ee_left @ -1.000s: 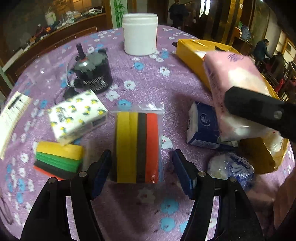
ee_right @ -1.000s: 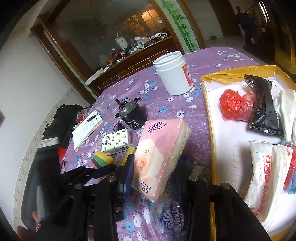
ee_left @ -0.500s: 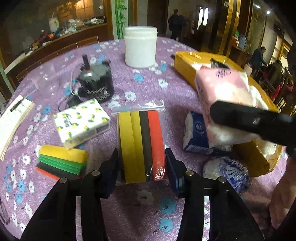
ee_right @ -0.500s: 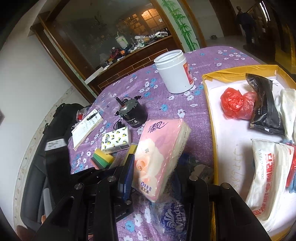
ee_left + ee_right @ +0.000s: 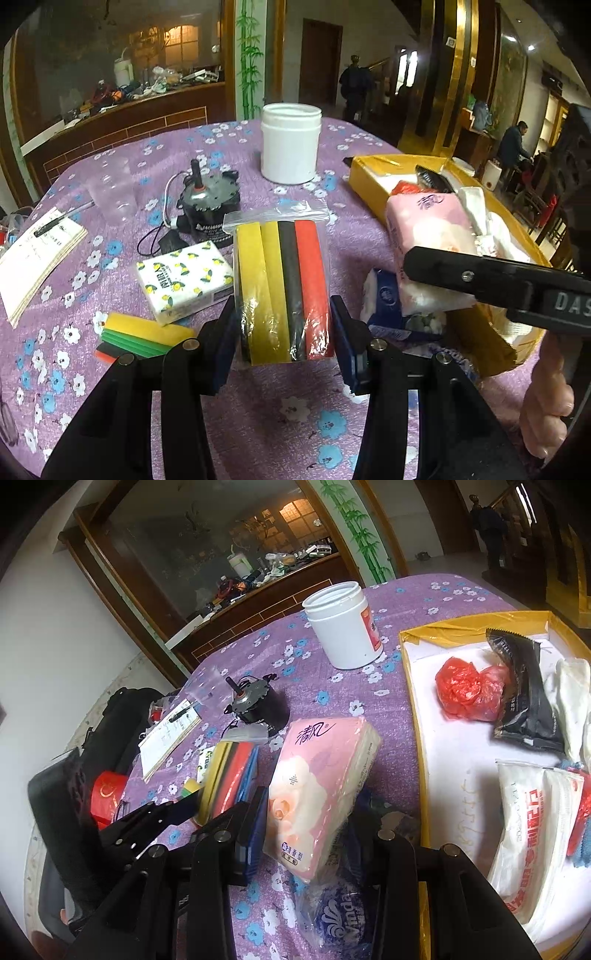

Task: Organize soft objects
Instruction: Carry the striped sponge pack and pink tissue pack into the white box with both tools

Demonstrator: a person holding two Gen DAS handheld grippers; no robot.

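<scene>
I see one yellow tray (image 5: pixel 413 716) on the purple table (image 5: pixel 280 413), one white jar (image 5: pixel 290 142). My right gripper (image 5: pixel 310 834) pinches one pink tissue pack (image 5: pixel 317 794); my left gripper (image 5: pixel 282 339) clamps one bagged sponge pack (image 5: pixel 284 288) of four strips, above the cloth.

My left wrist cam looks down-forward, close over the purple tablecloth (image 5: pixel 155 155); my right one sits beside it angled toward the yellow tray (image 5: pixel 413 701); both share the white jar (image 5: pixel 290 144) and pink tissue pack (image 5: pixel 317 794).
</scene>
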